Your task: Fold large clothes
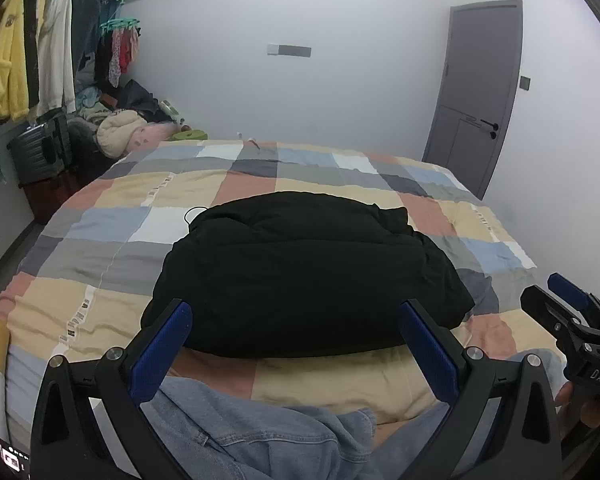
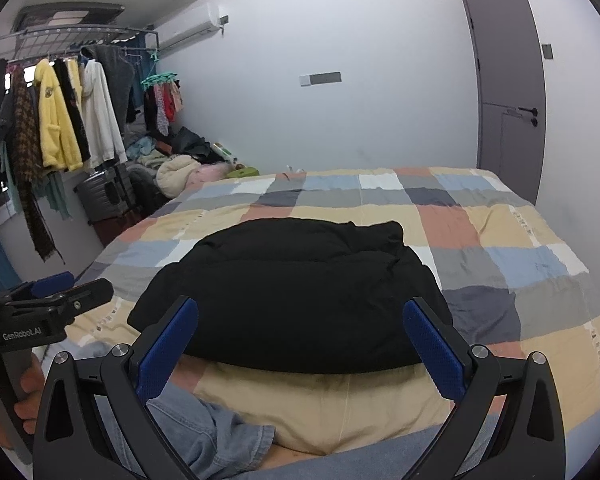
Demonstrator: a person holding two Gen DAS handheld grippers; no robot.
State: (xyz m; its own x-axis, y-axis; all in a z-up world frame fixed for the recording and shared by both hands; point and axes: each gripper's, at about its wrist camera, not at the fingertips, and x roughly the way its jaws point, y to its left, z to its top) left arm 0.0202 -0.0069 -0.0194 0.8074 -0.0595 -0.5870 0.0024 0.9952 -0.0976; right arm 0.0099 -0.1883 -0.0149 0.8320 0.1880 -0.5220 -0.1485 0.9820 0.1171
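Note:
A black padded jacket point(image 1: 300, 272) lies folded into a compact bundle on the checked bed cover point(image 1: 112, 188); it also shows in the right wrist view point(image 2: 292, 292). My left gripper point(image 1: 296, 344) is open and empty, just short of the bundle's near edge. My right gripper point(image 2: 300, 340) is open and empty, also at the near edge. Each gripper shows in the other's view, the right gripper point(image 1: 572, 312) at the right and the left gripper point(image 2: 60, 296) at the left. A blue denim garment point(image 1: 240, 432) lies at the bed's near edge under the fingers.
A clothes rack point(image 2: 60, 112) with hanging garments, a dark suitcase point(image 2: 104, 192) and a heap of clothes point(image 2: 180, 168) stand left of the bed. A grey door point(image 2: 508, 92) is at the far right. A white wall runs behind the bed.

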